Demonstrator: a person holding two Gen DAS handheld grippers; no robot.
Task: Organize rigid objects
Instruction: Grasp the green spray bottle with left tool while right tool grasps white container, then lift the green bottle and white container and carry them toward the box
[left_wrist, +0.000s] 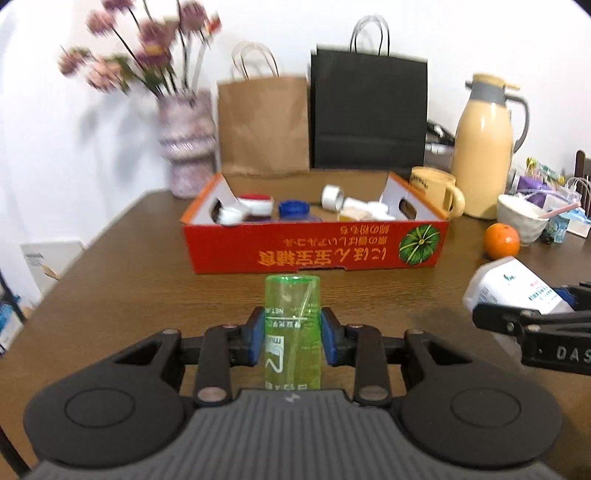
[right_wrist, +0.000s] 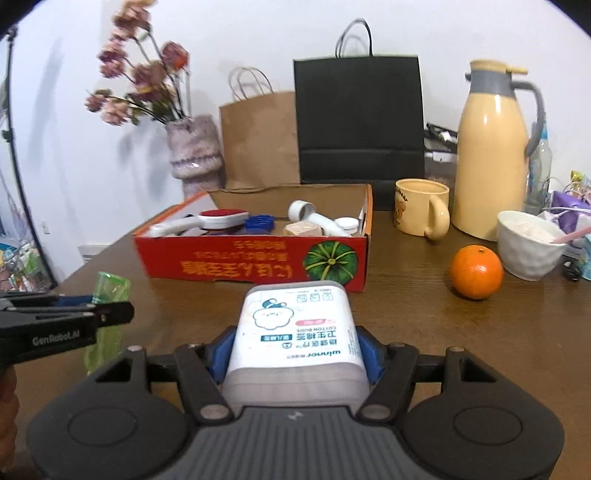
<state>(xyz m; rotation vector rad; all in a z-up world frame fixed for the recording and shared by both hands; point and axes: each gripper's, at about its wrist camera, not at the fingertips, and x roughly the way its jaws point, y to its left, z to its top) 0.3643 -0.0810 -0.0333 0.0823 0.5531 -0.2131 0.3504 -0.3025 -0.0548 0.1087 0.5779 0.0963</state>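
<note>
Above the bench (left_wrist: 110, 258), our left tongs (left_wrist: 292, 332) clamp a green bottle (left_wrist: 291, 317), its lower end cut off; our right tongs (right_wrist: 295, 354) clamp a cotton-bud box (right_wrist: 295, 332). Only the right view shows the red box (right_wrist: 255, 258) contents clearly; flowers (left_wrist: 140, 55) blur.

My left gripper (left_wrist: 292, 338), black with blue pads, grips a translucent green bottle (left_wrist: 291, 325). Right gripper (right_wrist: 295, 354): white cotton-bud box (right_wrist: 295, 332). Far: red box (left_wrist: 314, 243), yellow print, green pumpkin. Orange (right_wrist: 476, 272) fruit right.
</note>
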